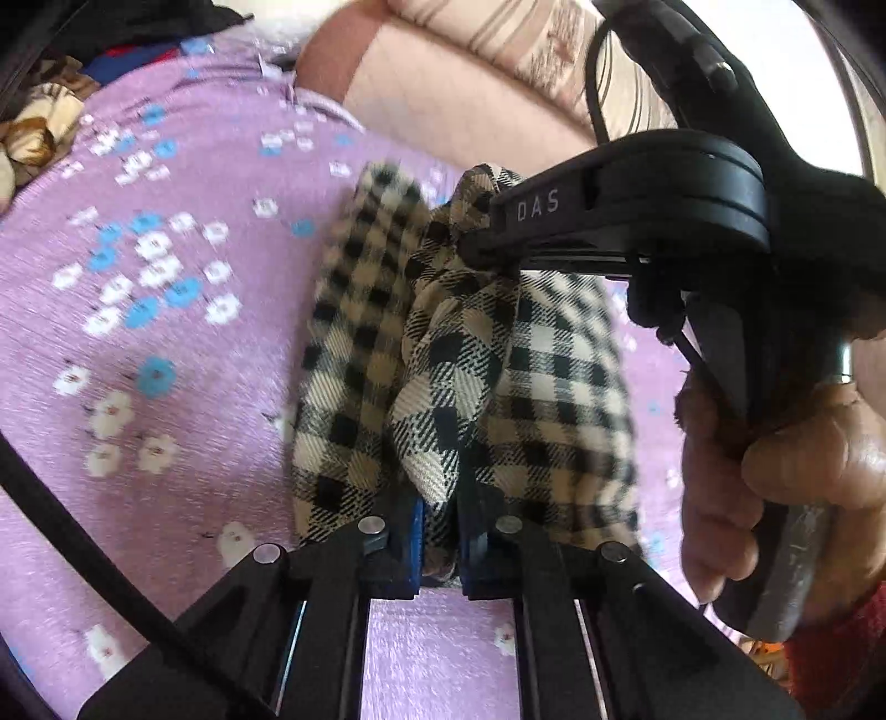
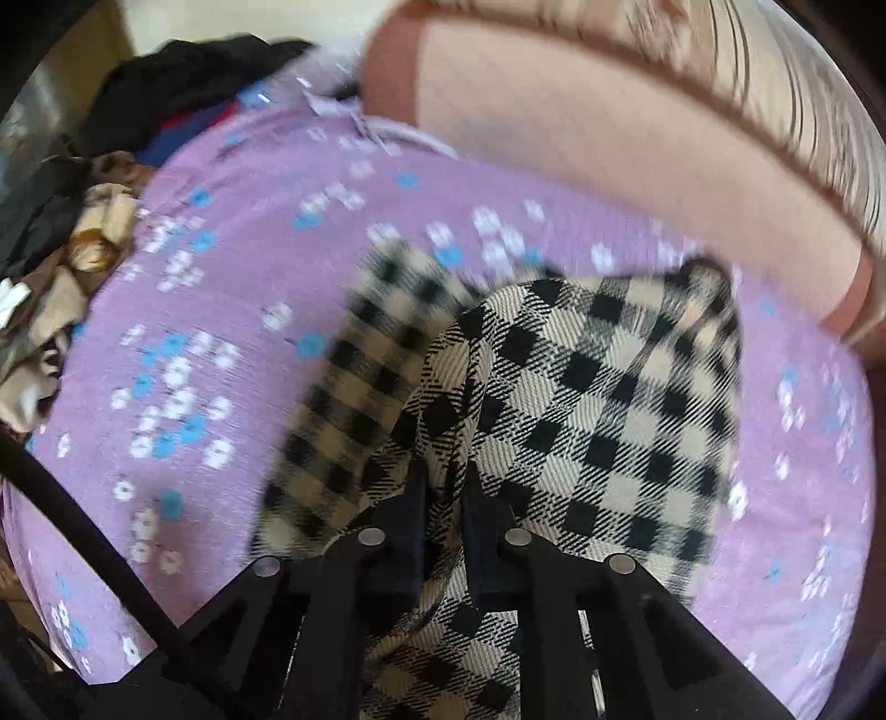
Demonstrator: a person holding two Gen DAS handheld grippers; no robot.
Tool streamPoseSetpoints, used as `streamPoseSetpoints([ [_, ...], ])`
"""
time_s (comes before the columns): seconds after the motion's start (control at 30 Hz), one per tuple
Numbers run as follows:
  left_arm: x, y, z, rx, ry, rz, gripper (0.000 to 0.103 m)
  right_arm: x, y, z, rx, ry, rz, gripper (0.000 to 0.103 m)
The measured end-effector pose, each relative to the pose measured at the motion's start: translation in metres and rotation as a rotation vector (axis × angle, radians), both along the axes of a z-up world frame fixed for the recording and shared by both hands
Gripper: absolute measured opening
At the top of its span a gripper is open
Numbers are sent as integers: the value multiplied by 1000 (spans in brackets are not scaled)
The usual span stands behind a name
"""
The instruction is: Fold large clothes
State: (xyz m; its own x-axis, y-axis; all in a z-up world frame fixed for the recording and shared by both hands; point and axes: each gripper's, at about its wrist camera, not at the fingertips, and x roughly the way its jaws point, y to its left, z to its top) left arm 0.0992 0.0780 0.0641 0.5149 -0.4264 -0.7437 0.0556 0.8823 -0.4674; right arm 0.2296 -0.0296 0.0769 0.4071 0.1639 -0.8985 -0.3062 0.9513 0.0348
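A black, white and beige checked garment hangs bunched above a purple flowered bedsheet. My left gripper is shut on a fold of it at the bottom of the left wrist view. My right gripper enters that view from the right, shut on the cloth's upper part, held by a bare hand. In the right wrist view the right gripper pinches the checked garment, which drapes forward over the sheet. Both views are motion-blurred.
A pink bolster or headboard cushion runs along the far side of the bed. A pile of dark, brown and blue clothes lies at the far left. A striped pillow sits at the top.
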Motion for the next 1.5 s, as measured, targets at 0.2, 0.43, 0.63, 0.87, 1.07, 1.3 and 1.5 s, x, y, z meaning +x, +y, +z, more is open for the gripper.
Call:
streamPoseSetpoints([
  [0.2,-4,48,6,-12,19,80,7,5,22,30,82,-29,35,11],
  [0.43,2,42,-41,69,159,89,7,14,46,-42,60,65,56,22],
  [0.63,0,41,-42,60,161,102,7,6,36,-5,153,48,110,42],
  [0.87,2,47,-47,46,166,120,6,4,20,19,210,-42,75,22],
  [1.07,-1,39,-42,102,134,122,9,44,55,-50,60,47,31,22],
  [1.3,-13,48,-17,208,55,175,39,36,43,-18,140,-7,-12,35],
  [1.5,-62,78,48,379,-253,434,95,-42,-50,28,278,-105,-137,56],
])
